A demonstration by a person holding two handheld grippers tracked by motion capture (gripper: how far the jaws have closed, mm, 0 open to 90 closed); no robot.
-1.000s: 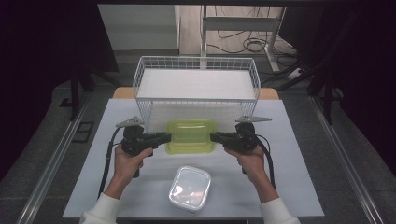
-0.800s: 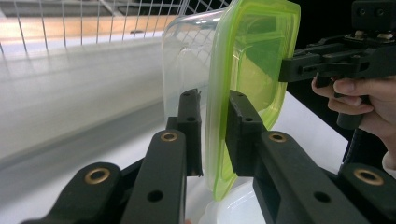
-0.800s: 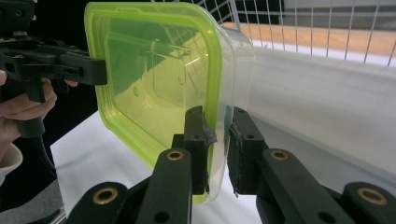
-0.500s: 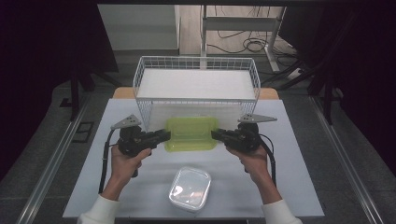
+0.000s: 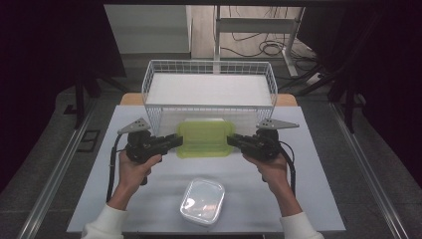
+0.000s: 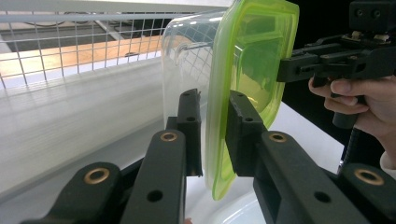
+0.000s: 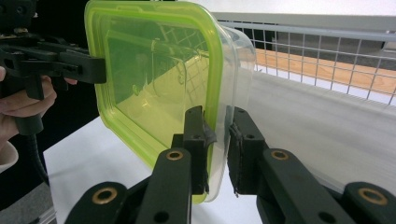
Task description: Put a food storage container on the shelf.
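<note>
A clear container with a lime-green lid [image 5: 205, 137] hangs between my two grippers, just in front of the wire basket's near wall. My left gripper [image 5: 178, 142] is shut on its left rim. In the left gripper view, the jaws [image 6: 215, 126] clamp the lid edge and clear wall of the container [image 6: 252, 60]. My right gripper [image 5: 231, 141] is shut on the opposite rim, and its jaws [image 7: 217, 135] pinch the container [image 7: 154, 70] the same way. Each gripper view shows the other gripper across the lid.
A white wire basket [image 5: 209, 62] with a white liner stands at the back of the grey table [image 5: 318, 199]. A second clear container with a clear lid [image 5: 201, 200] lies near the front edge, between my forearms. Cables trail from both grippers.
The held container and both grippers have crept slightly up the picture toward the basket. Both grips are unchanged.
</note>
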